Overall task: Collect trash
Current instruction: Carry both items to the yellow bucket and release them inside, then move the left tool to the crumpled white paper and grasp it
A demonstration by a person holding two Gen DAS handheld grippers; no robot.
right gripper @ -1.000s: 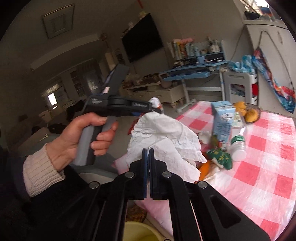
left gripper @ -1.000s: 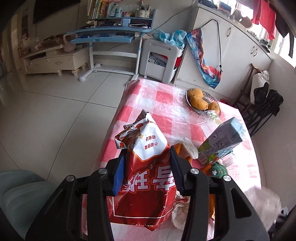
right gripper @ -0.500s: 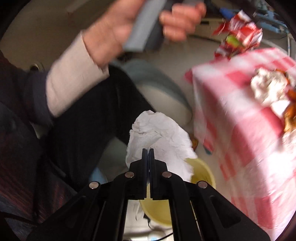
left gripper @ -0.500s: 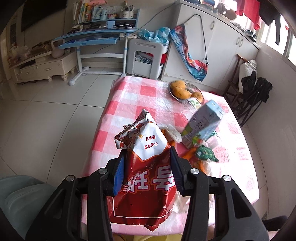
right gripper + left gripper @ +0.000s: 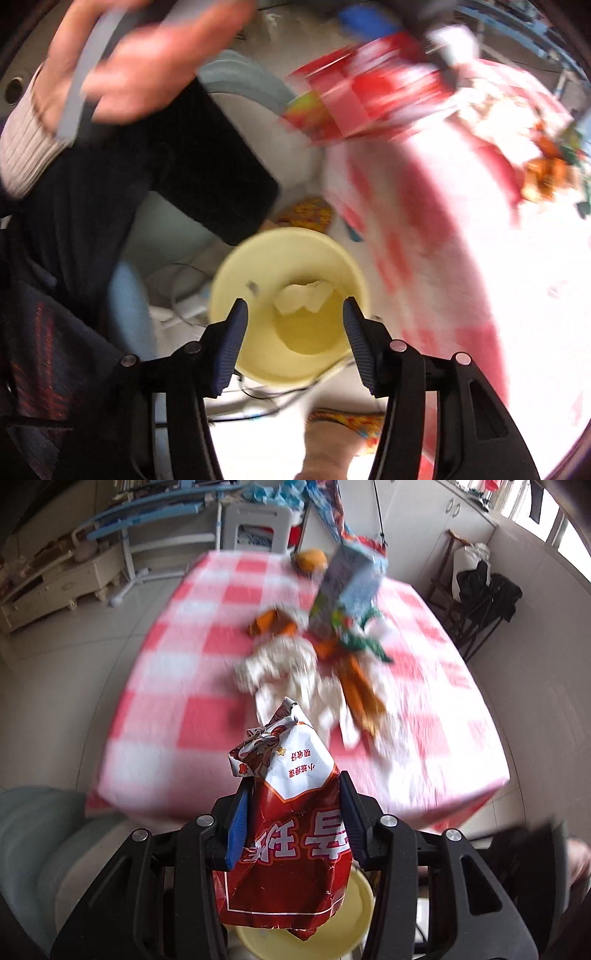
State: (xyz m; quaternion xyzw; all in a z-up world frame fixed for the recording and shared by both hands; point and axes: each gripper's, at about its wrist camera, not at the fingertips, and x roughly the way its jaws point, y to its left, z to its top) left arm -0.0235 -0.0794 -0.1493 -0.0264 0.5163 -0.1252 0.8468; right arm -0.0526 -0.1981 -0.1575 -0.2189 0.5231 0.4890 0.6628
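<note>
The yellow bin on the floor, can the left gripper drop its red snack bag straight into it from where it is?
Probably yes: the left gripper holds the red snack bag right over the yellow bin, nothing between.

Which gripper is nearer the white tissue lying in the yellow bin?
Right. The right gripper hangs open directly above the tissue in the yellow bin. The left gripper, clamping the red snack bag, is over the bin's rim.

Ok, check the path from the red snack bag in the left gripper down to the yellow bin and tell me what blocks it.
Nothing visible blocks it. The red snack bag hangs clamped in the left gripper right above the yellow bin, whose mouth is open, with only white tissue lying inside. The right gripper, jaws just opened and empty, hangs over the bin too.
</note>
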